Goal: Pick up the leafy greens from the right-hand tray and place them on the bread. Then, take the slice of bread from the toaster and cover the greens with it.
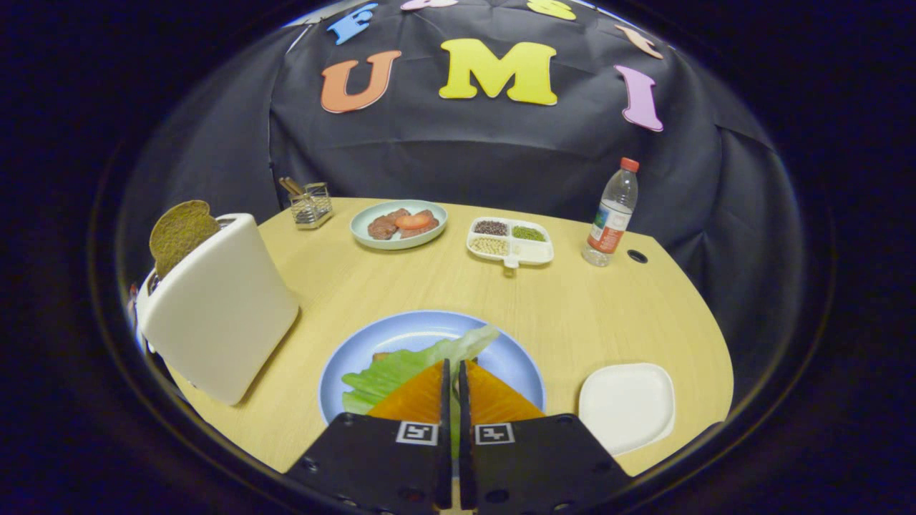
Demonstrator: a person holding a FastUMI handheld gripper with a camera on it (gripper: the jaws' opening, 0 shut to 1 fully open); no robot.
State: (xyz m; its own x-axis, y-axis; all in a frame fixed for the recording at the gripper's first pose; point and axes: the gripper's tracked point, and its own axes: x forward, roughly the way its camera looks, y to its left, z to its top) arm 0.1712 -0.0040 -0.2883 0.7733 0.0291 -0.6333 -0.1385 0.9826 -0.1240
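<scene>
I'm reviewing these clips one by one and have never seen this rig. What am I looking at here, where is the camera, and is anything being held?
A person carries a handheld two-finger gripper; the fisheye camera rides on it, looking forward along its fingers. The fingers are nearly closed on the leafy greens, over the blue plate on the wooden table. Beside them stand a white toaster with bread sticking out and an empty white tray. Beyond lie a plate of food, a divided dish and a bottle.

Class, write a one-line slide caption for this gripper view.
Gripper shut on green lettuce leaf over round blue plate; brown bread slice waits in white toaster.
</scene>
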